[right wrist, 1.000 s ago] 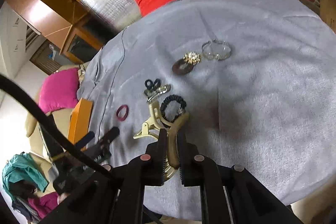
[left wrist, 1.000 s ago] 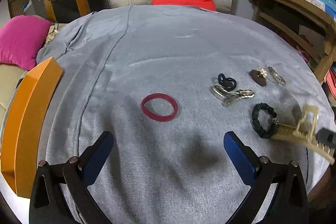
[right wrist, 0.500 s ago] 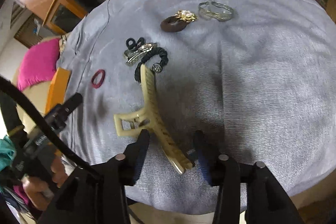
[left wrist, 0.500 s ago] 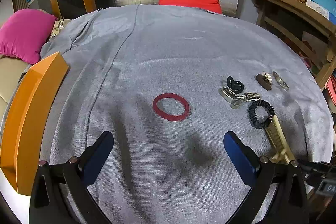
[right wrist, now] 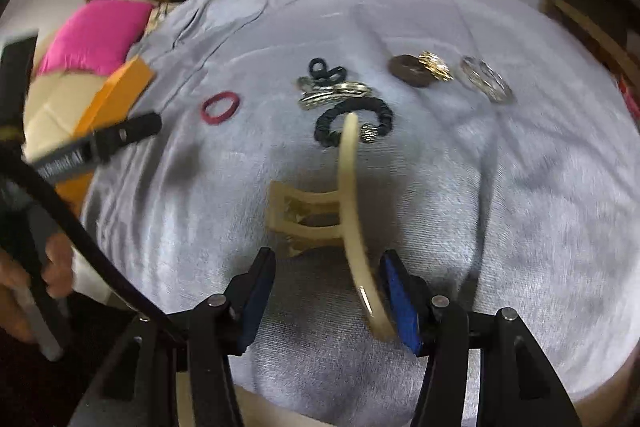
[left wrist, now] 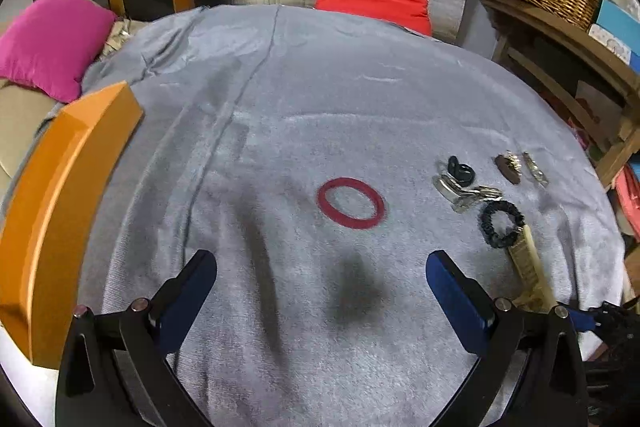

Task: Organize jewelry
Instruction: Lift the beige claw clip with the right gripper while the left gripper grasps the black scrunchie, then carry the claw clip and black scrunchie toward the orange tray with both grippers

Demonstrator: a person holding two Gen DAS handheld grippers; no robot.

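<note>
The right claw [right wrist: 326, 297] was opening around the cream hair clip [right wrist: 352, 203], which pointed toward twelve o'clock; left claw [left wrist: 320, 283] gaped empty.

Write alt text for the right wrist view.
A cream hair claw clip lies on a grey cloth-covered table between the opening fingers of the right gripper, its far tip over a black scrunchie. Beyond lie a red hair band, silver clips, a brown disc and a silver bracelet.
</note>
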